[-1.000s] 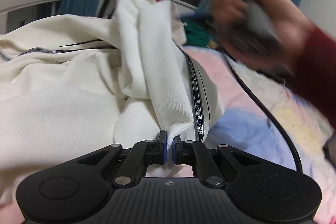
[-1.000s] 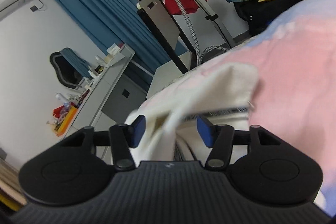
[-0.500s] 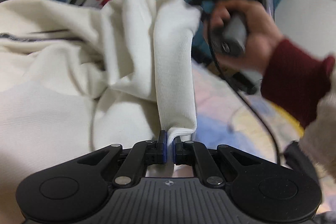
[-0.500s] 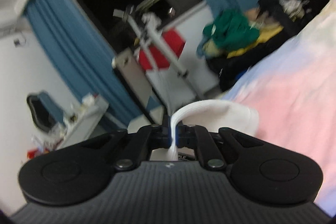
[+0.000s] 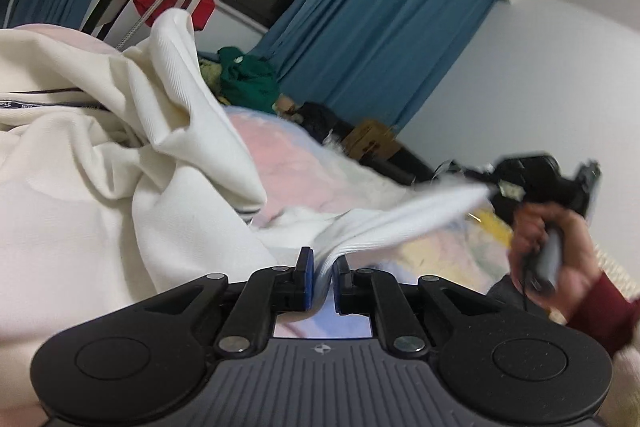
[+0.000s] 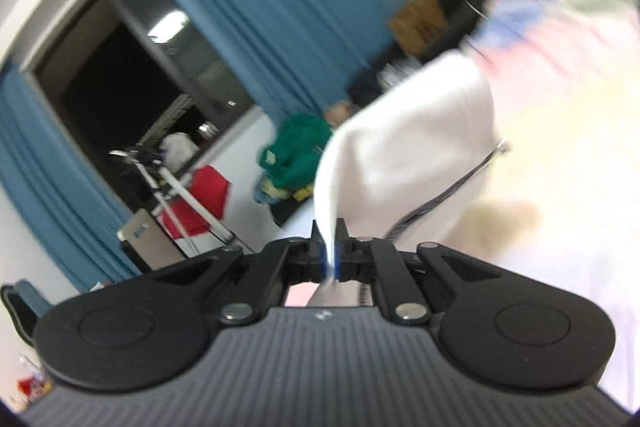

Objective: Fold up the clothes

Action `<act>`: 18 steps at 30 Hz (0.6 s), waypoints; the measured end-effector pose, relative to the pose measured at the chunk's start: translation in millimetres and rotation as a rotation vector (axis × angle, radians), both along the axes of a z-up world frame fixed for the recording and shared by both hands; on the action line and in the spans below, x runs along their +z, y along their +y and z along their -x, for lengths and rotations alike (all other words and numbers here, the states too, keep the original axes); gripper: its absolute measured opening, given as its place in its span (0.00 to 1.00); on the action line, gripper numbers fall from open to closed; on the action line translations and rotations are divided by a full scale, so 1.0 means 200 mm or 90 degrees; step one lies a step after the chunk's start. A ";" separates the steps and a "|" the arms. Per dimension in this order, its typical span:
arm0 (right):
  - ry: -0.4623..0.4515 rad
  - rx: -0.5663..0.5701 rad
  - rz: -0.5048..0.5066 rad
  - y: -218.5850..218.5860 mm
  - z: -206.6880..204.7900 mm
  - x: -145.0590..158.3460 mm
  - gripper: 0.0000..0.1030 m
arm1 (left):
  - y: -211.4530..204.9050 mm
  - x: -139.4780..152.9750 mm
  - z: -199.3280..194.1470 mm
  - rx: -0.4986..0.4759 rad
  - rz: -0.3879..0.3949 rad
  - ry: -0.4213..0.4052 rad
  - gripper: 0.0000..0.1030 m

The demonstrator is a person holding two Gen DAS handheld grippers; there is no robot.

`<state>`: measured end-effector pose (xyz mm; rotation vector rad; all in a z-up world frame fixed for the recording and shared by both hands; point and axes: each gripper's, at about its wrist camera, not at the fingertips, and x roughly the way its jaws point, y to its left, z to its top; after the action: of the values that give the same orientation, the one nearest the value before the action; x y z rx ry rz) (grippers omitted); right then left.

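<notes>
Clearly the cream garment (image 5: 120, 187) lies bunched on the pastel bedspread (image 5: 288, 155), one ribbed edge stretched between the left gripper (image 5: 322, 277) and right gripper (image 6: 330, 253), each pinching it. Pulled tight, that edge could slip from either pinch, or the heap could drag along; nothing else obstructs, the green clothes (image 5: 248, 77) lying well apart.

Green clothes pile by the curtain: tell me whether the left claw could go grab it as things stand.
Probably not. The left claw is shut on the cream garment, stretched toward the right claw, and the green clothes pile lies beyond the bed.
</notes>
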<state>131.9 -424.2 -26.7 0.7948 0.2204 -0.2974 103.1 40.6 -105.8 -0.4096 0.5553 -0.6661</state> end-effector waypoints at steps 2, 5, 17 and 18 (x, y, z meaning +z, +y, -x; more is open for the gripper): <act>0.047 -0.013 -0.055 -0.05 0.09 -0.14 0.07 | -0.04 0.01 -0.01 0.003 -0.028 0.010 0.10; 0.133 -0.040 -0.168 -0.14 0.17 -0.32 0.08 | -0.09 -0.03 -0.01 0.009 -0.067 0.024 0.10; 0.093 -0.121 -0.562 -0.26 0.34 -0.80 0.31 | -0.13 -0.08 -0.01 0.028 -0.110 0.053 0.10; 0.096 -0.116 -0.552 -0.25 0.32 -0.79 0.33 | -0.13 -0.08 -0.01 0.029 -0.110 0.055 0.10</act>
<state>68.3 -473.9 -185.7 1.6577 0.4316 -0.4403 105.0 14.5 -121.1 -0.2891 0.6790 -0.5537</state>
